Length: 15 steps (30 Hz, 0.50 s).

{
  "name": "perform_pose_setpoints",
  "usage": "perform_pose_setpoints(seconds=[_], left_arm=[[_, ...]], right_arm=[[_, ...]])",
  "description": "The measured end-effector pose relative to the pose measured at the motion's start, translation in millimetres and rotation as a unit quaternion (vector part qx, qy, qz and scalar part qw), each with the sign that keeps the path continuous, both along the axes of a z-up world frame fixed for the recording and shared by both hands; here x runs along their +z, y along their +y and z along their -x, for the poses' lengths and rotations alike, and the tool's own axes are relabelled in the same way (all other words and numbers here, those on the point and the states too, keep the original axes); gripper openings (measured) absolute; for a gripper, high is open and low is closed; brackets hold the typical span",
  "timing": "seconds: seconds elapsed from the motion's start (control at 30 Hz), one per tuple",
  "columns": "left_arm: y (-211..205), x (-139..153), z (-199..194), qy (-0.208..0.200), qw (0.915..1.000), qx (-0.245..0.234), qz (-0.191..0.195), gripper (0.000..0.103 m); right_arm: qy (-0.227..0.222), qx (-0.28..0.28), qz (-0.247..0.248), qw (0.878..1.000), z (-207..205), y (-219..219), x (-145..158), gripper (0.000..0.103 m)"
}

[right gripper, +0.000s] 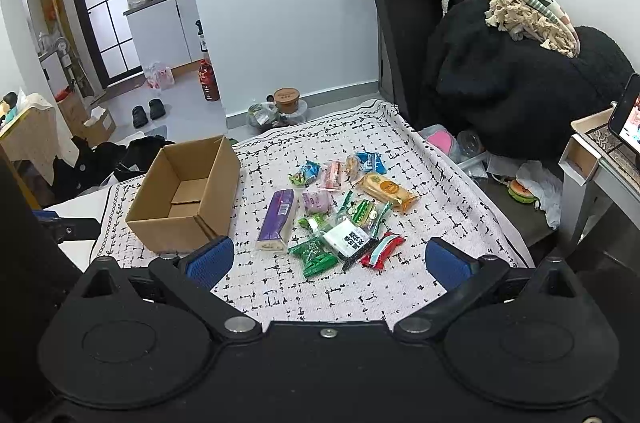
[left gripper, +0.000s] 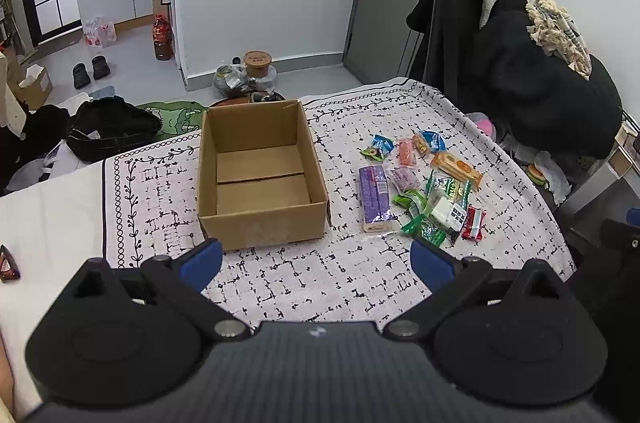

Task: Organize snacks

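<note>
Long purple snack bar (right gripper: pixel 277 221): right of open brown cardboard box (right gripper: pixel 184 199), lengthwise ahead of right gripper (right gripper: pixel 328 261), fingers spread, empty; left gripper (left gripper: pixel 316 261) likewise agape

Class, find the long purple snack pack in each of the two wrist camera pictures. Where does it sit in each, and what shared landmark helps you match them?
Left wrist view: the purple pack lies right of centre, just right of the cardboard box.
Right wrist view: the purple pack lies near the centre, again right of the box.
Shared landmark: the open cardboard box.
</note>
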State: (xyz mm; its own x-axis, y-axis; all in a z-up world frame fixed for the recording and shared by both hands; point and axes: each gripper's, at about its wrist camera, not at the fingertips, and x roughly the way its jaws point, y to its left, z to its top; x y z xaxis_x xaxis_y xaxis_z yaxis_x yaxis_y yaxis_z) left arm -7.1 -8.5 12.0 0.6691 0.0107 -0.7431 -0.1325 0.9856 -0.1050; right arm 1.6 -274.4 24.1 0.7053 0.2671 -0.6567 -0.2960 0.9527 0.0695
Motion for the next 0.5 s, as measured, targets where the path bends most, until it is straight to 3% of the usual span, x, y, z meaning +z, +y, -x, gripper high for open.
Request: perform_pose_setpoints(seconds=[0.5], left_arm=[[4,-4,-9,-0.016,0.9996,-0.007,0.022,0.100]], right_arm=[[0.009,-0.017,-0.009,1.000,-16,-12,-12,0.103]])
